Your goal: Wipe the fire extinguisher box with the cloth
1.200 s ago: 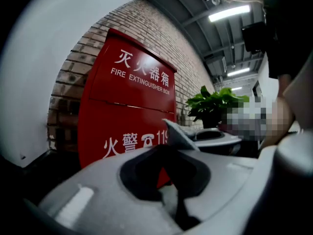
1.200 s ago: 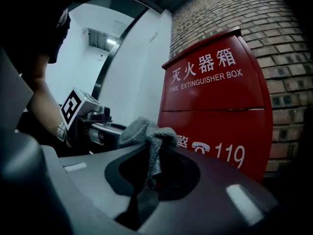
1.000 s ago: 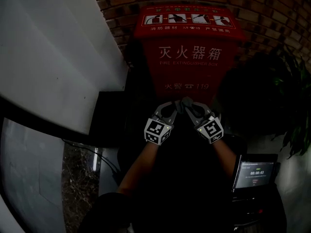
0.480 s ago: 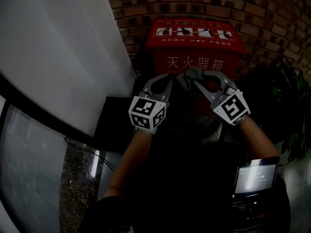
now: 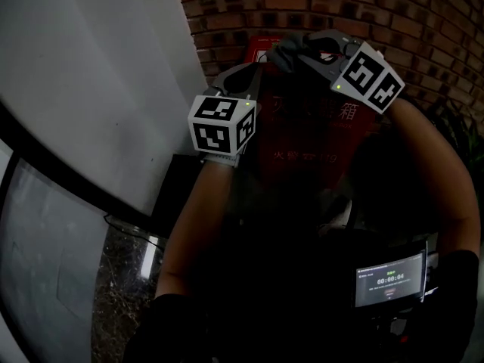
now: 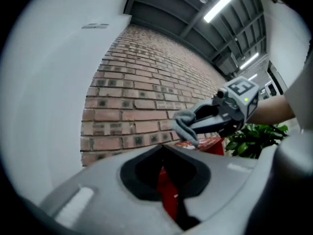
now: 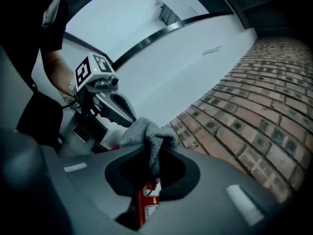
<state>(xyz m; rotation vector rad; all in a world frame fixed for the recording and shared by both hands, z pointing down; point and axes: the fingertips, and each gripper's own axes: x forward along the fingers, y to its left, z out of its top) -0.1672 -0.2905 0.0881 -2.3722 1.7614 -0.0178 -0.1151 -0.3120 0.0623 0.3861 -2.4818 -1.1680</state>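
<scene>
The red fire extinguisher box stands against the brick wall, with white characters on its front. My right gripper is shut on a bunched grey cloth and holds it at the box's top edge. In the right gripper view the cloth hangs over the jaw tips, and the box's red label shows below it. My left gripper is up beside it at the box's upper left, jaws shut on nothing. The left gripper view shows its own tips meeting, and the cloth just beyond.
A brick wall rises behind the box, and a white wall curves away on the left. A green plant stands to the box's right. A small lit screen sits low at the right. A dark panel lies left of the box.
Both grippers have risen from the box's front face to its top edge, the right one carrying the cloth. They now look larger and higher in the head view.
</scene>
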